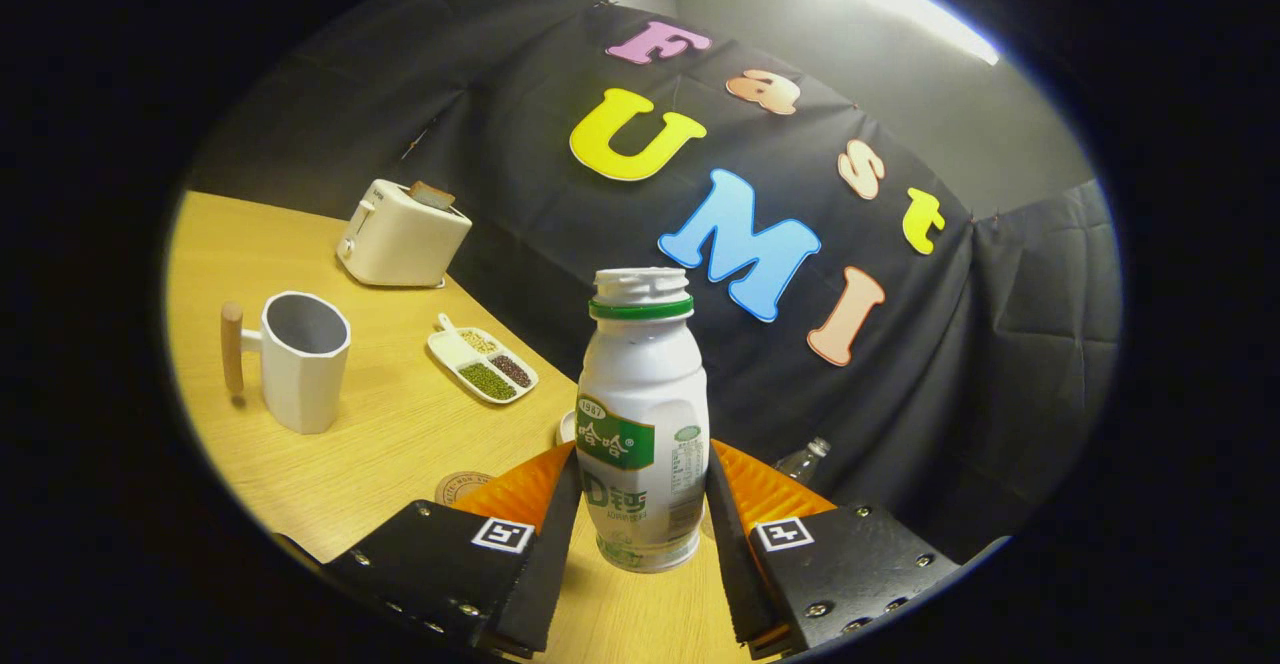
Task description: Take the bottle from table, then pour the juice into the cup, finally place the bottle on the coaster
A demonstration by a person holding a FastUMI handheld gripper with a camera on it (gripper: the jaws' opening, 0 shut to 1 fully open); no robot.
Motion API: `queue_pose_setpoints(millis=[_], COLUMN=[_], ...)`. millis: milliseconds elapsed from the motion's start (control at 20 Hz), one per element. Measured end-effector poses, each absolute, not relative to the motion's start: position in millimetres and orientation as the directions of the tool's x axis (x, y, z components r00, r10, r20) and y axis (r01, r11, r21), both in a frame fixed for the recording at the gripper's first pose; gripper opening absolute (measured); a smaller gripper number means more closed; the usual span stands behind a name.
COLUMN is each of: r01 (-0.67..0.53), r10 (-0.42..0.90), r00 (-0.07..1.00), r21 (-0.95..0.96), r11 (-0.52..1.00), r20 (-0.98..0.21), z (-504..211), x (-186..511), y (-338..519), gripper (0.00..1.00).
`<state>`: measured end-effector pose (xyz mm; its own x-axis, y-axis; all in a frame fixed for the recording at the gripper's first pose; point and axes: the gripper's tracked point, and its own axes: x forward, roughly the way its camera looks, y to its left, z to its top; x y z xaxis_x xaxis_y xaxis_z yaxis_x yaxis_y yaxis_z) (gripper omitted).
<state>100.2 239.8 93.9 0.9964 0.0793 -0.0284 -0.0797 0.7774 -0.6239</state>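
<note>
A white juice bottle [641, 414] with a green label, a green neck ring and a white cap stands upright between my fingers. My gripper [640, 492] is shut on it, one finger pressing each side of its lower body. The white faceted cup [302, 362] with a wooden handle stands on the wooden table [400, 444], beyond the fingers to the left, apart from the bottle. A round brown coaster [458, 487] lies just ahead of the left finger, partly hidden by it.
A cream toaster [400, 235] stands at the back of the table by the black cloth wall. A white divided dish [484, 365] of beans lies between the cup and the bottle. The top of a clear bottle [803, 459] shows behind the right finger.
</note>
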Motion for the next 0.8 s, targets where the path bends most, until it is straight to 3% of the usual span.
queue_pose_setpoints(millis=[800], r01=[0.028], r10=[0.063], r00=[0.995], r21=[-0.85], r11=[0.526], r20=[0.071], z=[113], x=[99], y=[271], gripper=[0.66])
